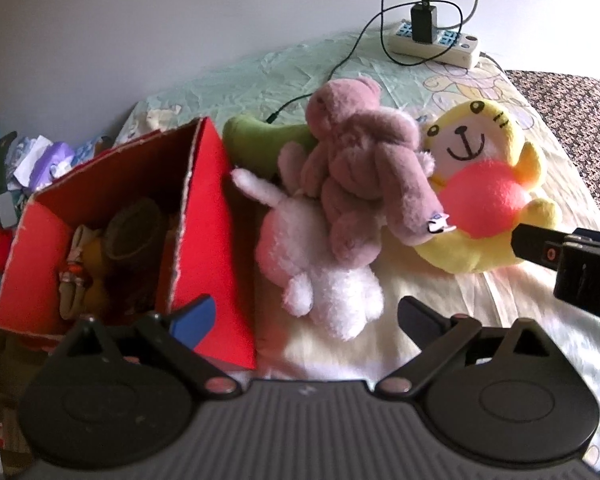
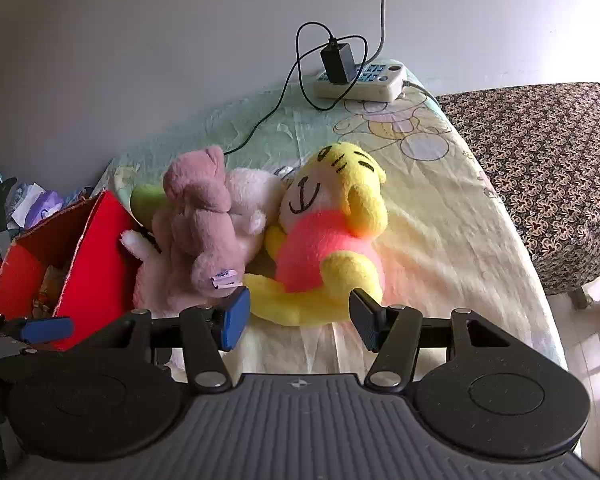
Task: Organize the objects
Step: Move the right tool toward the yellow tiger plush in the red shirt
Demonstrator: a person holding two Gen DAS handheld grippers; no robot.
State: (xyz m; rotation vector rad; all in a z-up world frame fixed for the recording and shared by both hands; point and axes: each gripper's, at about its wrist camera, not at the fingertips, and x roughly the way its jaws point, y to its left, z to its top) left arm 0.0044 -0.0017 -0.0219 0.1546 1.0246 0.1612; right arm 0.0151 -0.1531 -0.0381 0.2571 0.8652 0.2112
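Right tool [image 2: 300, 314] spread, straddling the yellow plush [image 2: 332, 248].
We angle down to pinch it; left tool [image 1: 306, 316] gapes empty beside the red box [image 1: 216, 216] on the bed [image 2: 440, 240].

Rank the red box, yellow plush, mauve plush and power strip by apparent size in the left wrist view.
1. red box
2. yellow plush and mauve plush, too alike to split
3. power strip, though it lies farthest away

This is a home bedroom. A bed [image 2: 440, 208] with a cartoon-printed sheet fills mid-frame, plush toys [image 2: 328, 236] lie on it, and a power strip [image 2: 364, 80] sits at upper centre by the wall.
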